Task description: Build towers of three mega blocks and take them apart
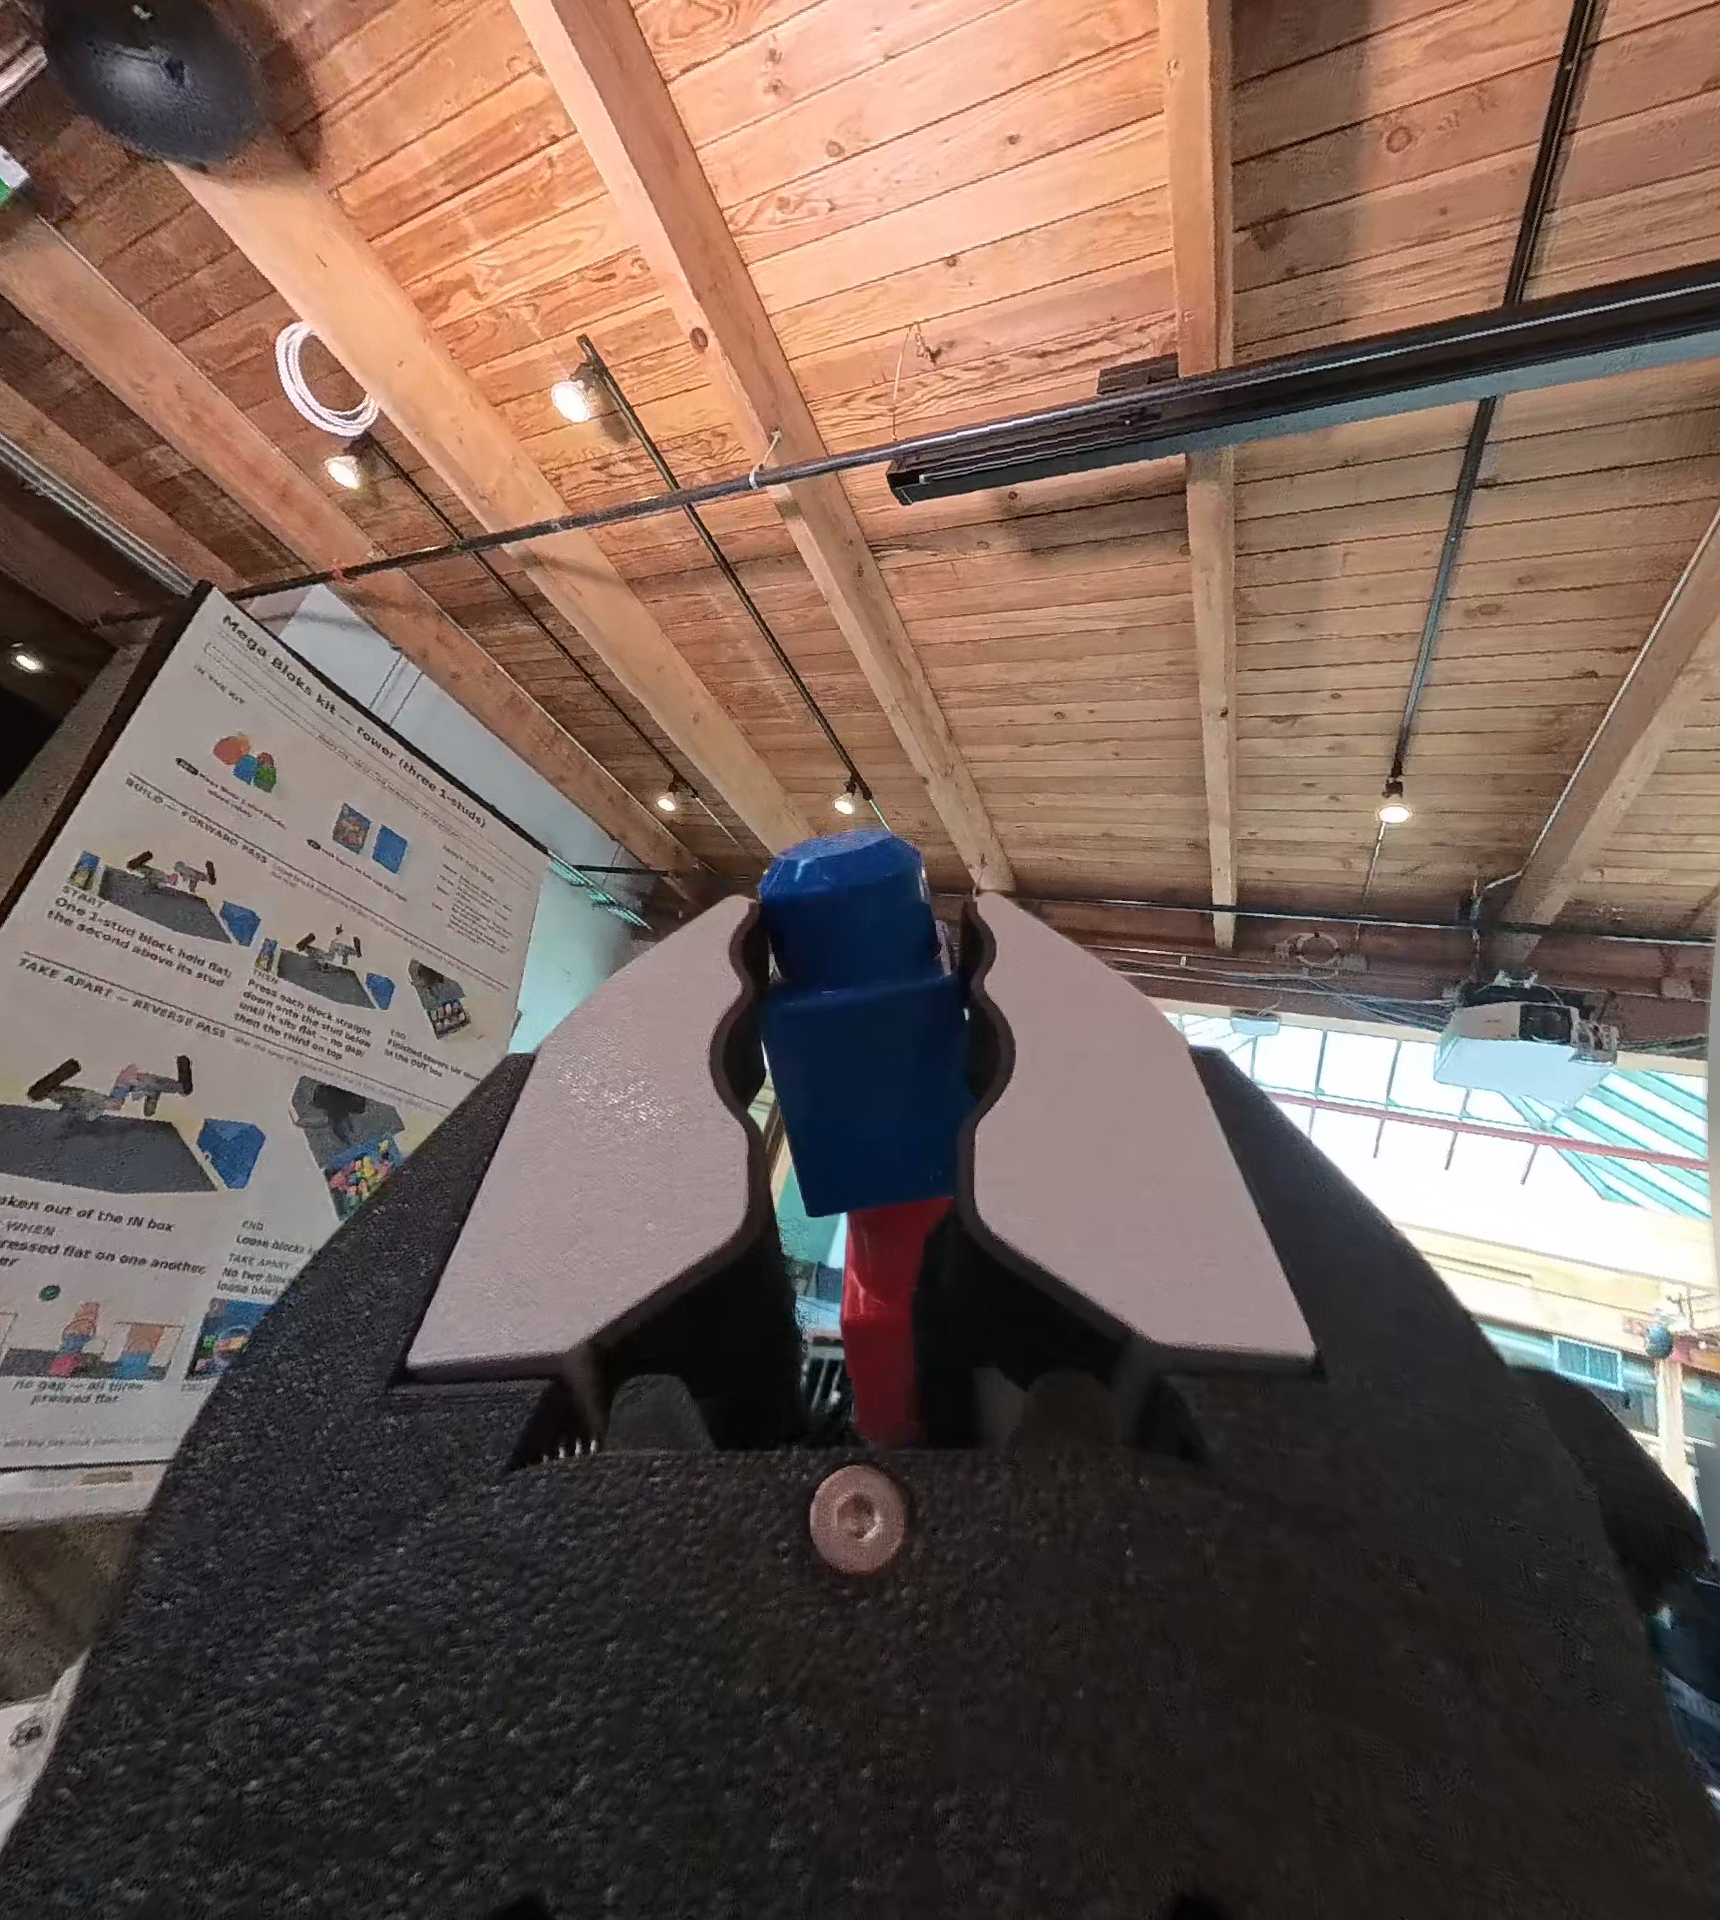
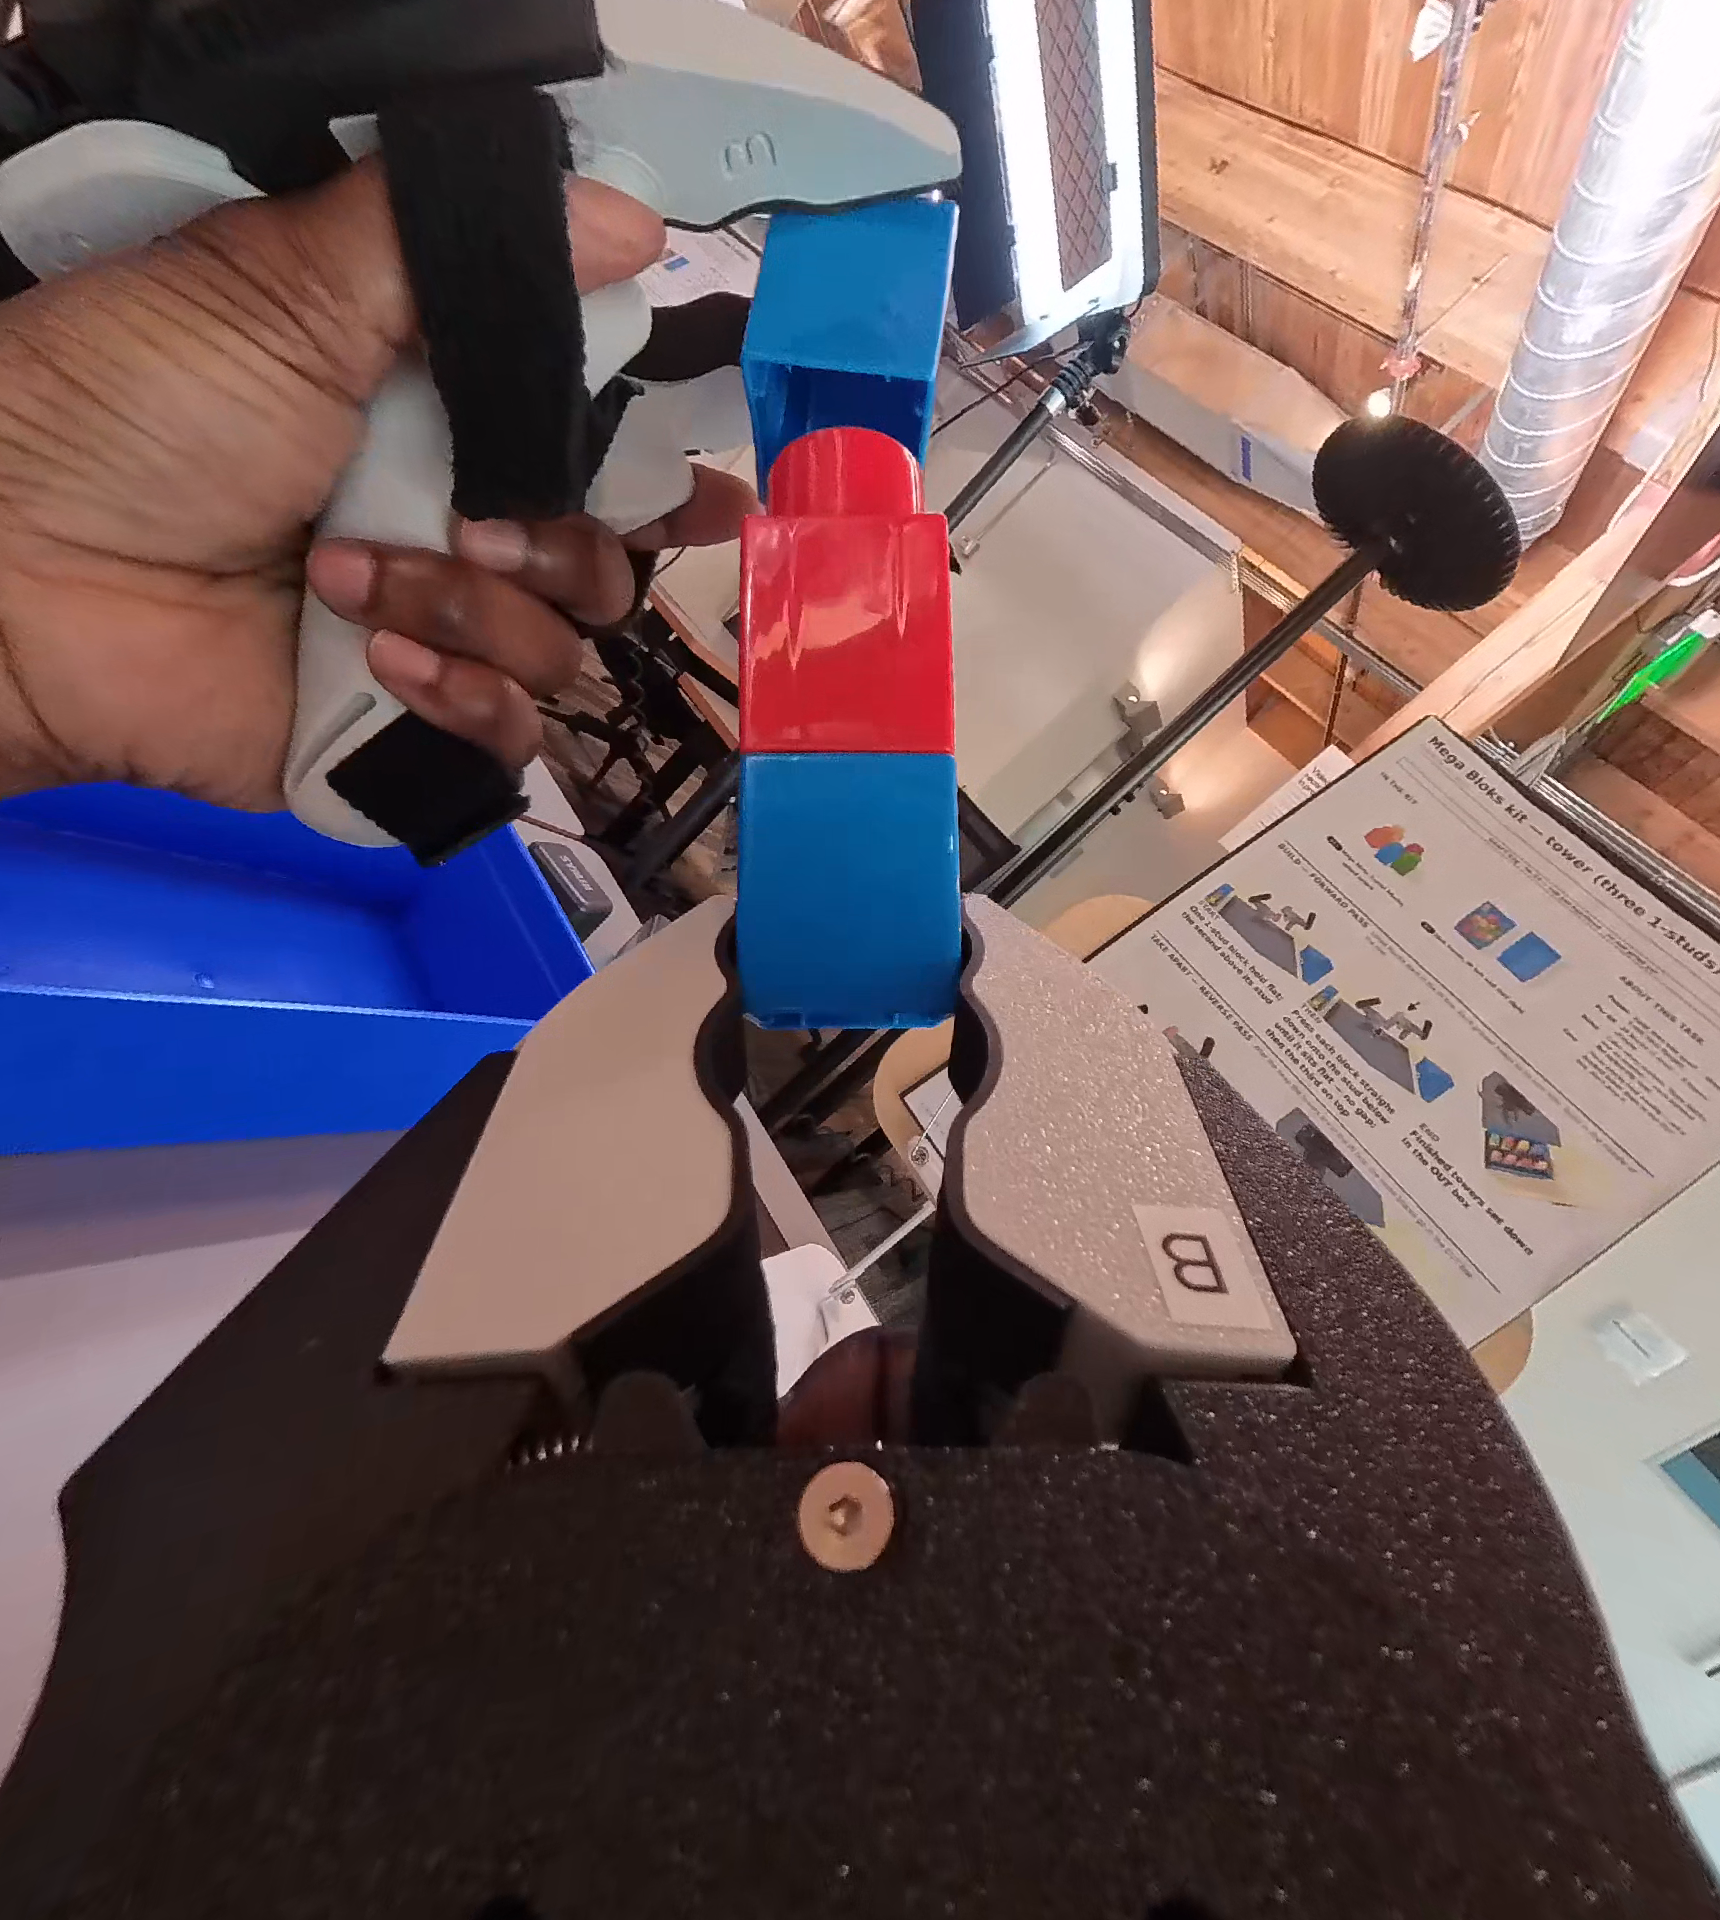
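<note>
In the left wrist view my left gripper (image 1: 861,930) points up at the ceiling and is shut on a dark blue one-stud block (image 1: 866,1049), stud upward. A red block (image 1: 882,1320) shows just below it between the fingers. In the right wrist view my right gripper (image 2: 848,935) is shut on a light blue block (image 2: 848,883) with the red block (image 2: 840,634) seated flat on top of it. The red stud sits at the open underside of the upper blue block (image 2: 851,312), which the left gripper (image 2: 762,145) holds, with a gap between the bodies.
A person's hand (image 2: 139,468) grips the left gripper's handle. A blue bin (image 2: 212,997) is at the left. An instruction sheet (image 2: 1458,987) stands at the right and also shows in the left wrist view (image 1: 191,1039). A light panel (image 2: 1053,156) and a black stand (image 2: 1417,530) are behind.
</note>
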Demonstrator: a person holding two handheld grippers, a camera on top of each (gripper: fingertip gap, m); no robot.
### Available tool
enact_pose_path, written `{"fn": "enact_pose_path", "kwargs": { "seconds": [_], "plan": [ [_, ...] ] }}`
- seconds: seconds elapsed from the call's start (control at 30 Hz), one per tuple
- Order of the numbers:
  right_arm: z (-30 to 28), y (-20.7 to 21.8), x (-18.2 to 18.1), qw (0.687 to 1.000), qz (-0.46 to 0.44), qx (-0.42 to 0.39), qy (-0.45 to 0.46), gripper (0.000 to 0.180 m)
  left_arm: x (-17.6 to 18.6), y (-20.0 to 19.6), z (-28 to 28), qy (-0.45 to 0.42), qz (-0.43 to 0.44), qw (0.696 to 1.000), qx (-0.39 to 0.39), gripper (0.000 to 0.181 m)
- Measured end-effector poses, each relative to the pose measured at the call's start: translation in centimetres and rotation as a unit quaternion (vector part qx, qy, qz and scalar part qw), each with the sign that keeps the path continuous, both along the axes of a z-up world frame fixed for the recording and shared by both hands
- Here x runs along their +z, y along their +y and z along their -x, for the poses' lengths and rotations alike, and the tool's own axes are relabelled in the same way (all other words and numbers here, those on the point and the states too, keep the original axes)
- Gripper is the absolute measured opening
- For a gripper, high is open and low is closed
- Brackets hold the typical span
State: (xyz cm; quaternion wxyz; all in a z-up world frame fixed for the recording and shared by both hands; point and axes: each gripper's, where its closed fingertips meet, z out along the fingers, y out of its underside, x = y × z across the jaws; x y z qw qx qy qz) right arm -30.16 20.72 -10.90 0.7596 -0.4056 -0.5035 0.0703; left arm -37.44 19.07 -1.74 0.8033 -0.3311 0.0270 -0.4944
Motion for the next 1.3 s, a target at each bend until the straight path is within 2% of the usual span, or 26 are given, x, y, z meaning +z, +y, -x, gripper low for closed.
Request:
{"fn": "enact_pose_path", "kwargs": {
  "seconds": [0.33, 0.57, 0.7, 0.93, 1.3],
  "plan": [
    [-0.3, 0.1, 0.6, 1.000, -0.010, -0.002, 0.026, 0.036, -0.3, -0.1, -2.3, 0.045, -0.013, 0.999, 0.018, 0.035],
    [-0.5, 0.3, 0.9, 0.998, -0.039, -0.012, 0.043, 0.035, -0.1, 0.0, -2.7, 0.039, 0.001, 0.999, -0.021, 0.035],
    [-0.9, 0.6, 1.1, 0.998, -0.033, -0.014, 0.054, 0.035, -0.3, 0.1, -3.5, 0.071, 0.000, 0.997, 0.004, 0.034],
    [-1.4, 0.4, 1.2, 0.997, -0.062, -0.014, 0.036, 0.035, -0.7, 0.0, -4.2, 0.132, 0.005, 0.991, -0.032, 0.034],
    [-1.4, 0.3, 1.2, 0.997, -0.062, -0.006, 0.041, 0.035, -0.7, -0.1, -4.2, 0.136, -0.001, 0.990, -0.021, 0.035]
  ]
}}
